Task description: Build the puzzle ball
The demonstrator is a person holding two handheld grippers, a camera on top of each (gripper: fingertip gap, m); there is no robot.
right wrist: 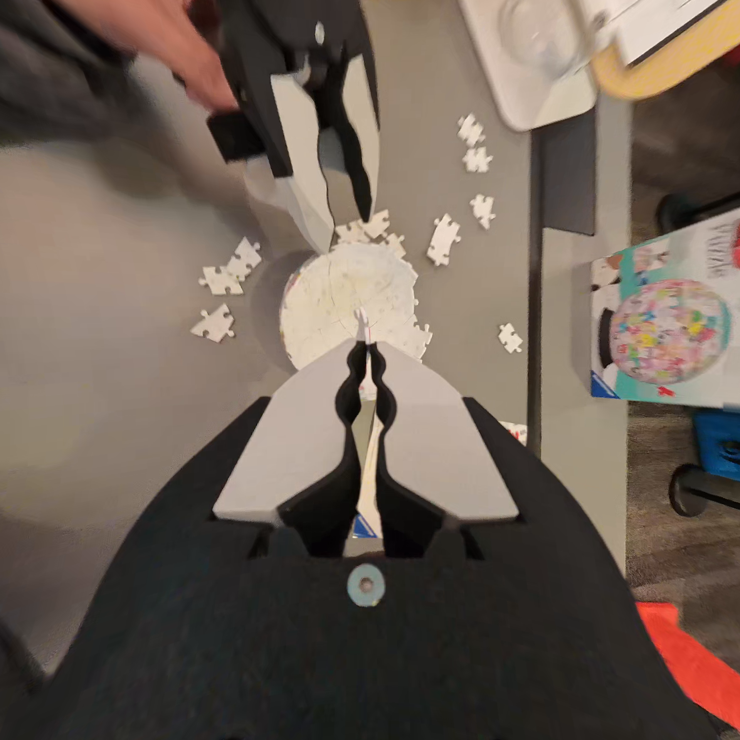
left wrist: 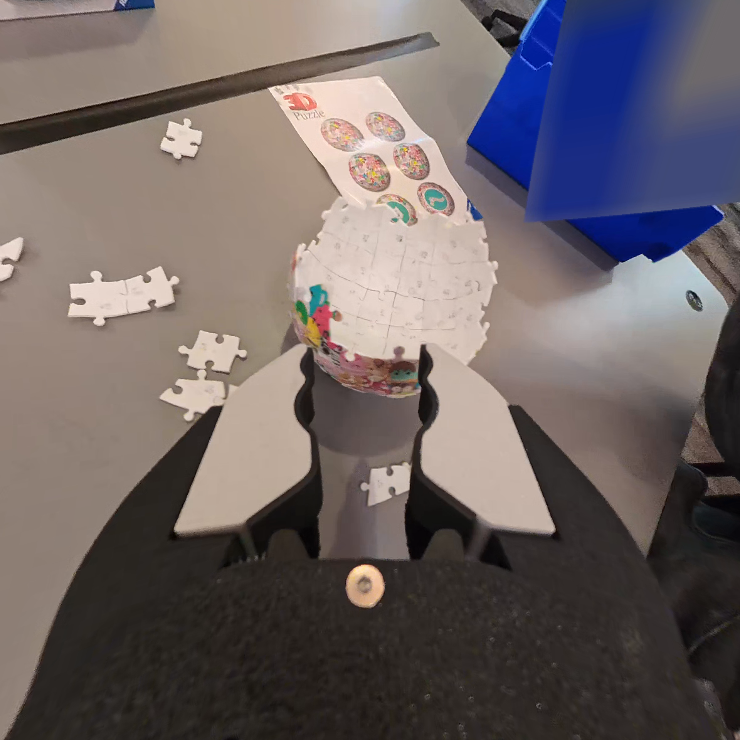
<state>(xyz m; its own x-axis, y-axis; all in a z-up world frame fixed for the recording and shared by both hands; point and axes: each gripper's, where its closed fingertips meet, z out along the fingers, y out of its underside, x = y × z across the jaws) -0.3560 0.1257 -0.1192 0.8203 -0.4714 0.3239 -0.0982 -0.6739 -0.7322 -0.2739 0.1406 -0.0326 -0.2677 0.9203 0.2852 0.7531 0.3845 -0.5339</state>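
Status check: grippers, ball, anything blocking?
Left gripper open, fingers flanking half-built puzzle ball. Right gripper shut on puzzle piece, above the ball's open bowl. Loose pieces scattered; nothing blocking.

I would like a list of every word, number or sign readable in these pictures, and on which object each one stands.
I do not copy writing; these things bear it.
Paper sheet: red and grey heading at its top.
Puzzle ball and loose pieces: faint marks on the white backs, too small to read.
Puzzle box: print too blurred to read.
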